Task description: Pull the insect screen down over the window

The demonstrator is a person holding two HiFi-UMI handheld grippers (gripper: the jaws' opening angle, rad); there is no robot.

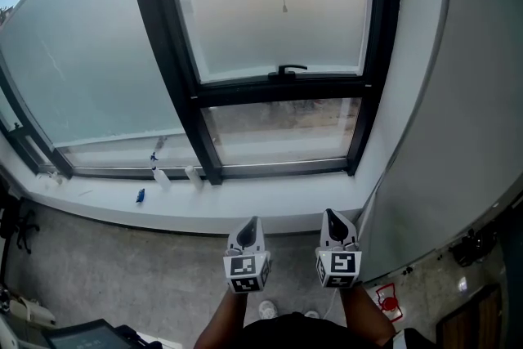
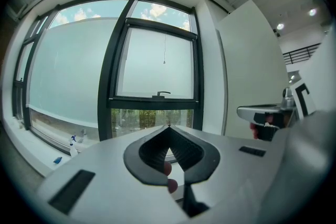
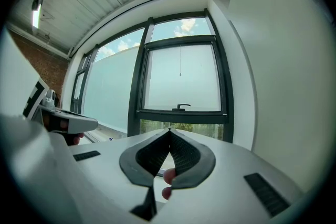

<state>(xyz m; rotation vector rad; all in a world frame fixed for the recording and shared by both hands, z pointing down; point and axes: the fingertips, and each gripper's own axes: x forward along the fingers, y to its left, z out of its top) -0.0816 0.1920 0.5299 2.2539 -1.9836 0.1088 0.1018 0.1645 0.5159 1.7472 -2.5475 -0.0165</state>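
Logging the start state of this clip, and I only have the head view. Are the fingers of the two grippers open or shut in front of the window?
Observer: The left gripper is shut. Its fingers meet at the tips with nothing between them.
Operator: And the right one?
Observer: The right gripper is shut as well, tips together and empty.
Operator: My view cuts off the top of the window. What is up there?
Observer: Above the frosted pane, a clear strip of glass shows blue sky with clouds.
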